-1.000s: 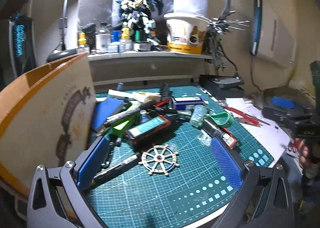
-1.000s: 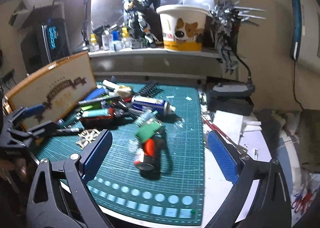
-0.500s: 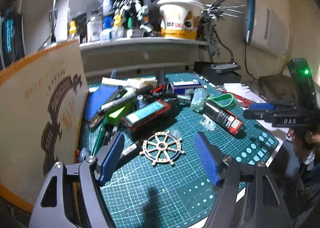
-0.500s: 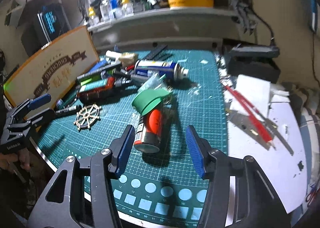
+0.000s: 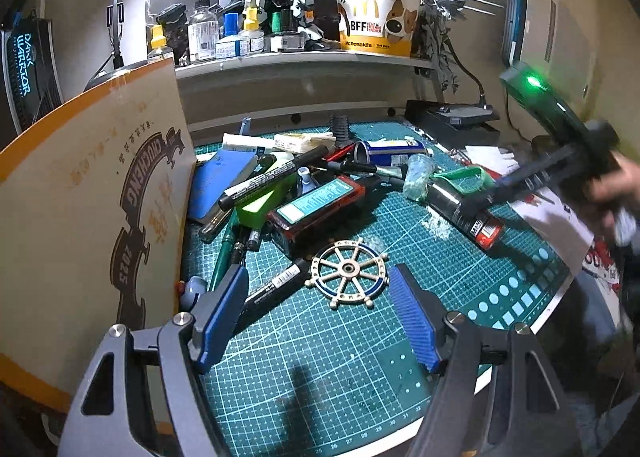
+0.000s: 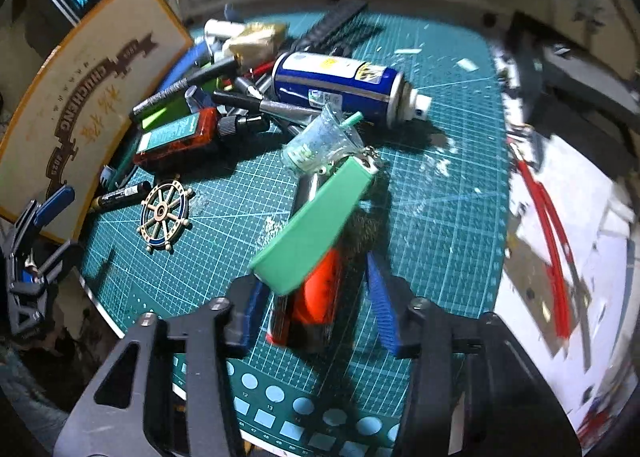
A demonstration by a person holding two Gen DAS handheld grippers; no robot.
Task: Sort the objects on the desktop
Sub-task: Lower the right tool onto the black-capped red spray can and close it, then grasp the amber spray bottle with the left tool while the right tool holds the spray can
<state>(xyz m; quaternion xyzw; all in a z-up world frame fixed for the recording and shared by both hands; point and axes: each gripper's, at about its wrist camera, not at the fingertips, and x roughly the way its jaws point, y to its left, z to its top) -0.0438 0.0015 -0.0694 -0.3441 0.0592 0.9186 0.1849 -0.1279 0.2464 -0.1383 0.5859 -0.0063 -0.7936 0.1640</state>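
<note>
A heap of pens, markers and bottles lies on the green cutting mat (image 5: 320, 369). A ship's-wheel ornament (image 5: 347, 273) lies just ahead of my open left gripper (image 5: 320, 317), between its blue pads. My right gripper (image 6: 316, 313) is open, its pads on either side of the base of a black and red can (image 6: 312, 297) that lies on the mat under a green loop strap (image 6: 316, 225). In the left wrist view the right gripper (image 5: 496, 193) reaches over that can (image 5: 468, 213). A blue spray can (image 6: 340, 85) lies behind.
A tan open box (image 5: 80, 209) stands at the mat's left edge. A shelf (image 5: 300, 61) at the back holds bottles, a robot model and a paper bucket. White paper (image 6: 580, 217) with red-handled cutters (image 6: 548, 209) lies right of the mat.
My right gripper has moved forward and down until its pads straddle the black and red can. My left gripper has shifted slightly nearer the ship's wheel.
</note>
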